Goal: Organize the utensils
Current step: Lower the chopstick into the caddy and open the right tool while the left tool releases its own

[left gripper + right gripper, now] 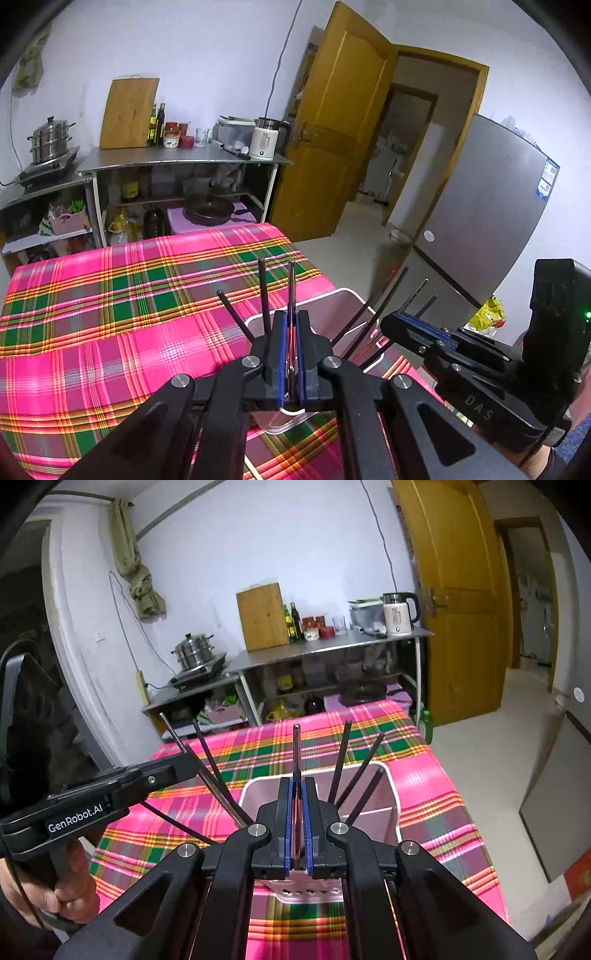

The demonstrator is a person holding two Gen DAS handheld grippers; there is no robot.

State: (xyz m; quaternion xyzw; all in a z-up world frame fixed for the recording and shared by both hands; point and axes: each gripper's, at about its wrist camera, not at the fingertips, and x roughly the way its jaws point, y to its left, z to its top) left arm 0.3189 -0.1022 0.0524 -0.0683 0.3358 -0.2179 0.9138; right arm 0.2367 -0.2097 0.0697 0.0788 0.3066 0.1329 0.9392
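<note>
A white plastic utensil holder (343, 299) (384, 775) stands on the pink plaid tablecloth (110, 314) (436, 786). Several black chopsticks (263, 295) (341, 760) lean in it. My left gripper (291, 315) is shut on a slim metal utensil (291, 284) that points up above the holder. My right gripper (296, 784) is shut on a similar slim utensil (296, 749), upright over the holder. The right gripper also shows in the left wrist view (413, 321), and the left one in the right wrist view (184, 760), both close beside the holder.
A steel counter (177, 160) (325, 648) behind the table carries a cutting board (127, 112), bottles, jars and a white kettle (264, 138). A steamer pot (50, 140) sits on a cooktop. A wooden door (332, 122) and a grey fridge (487, 206) stand to the right.
</note>
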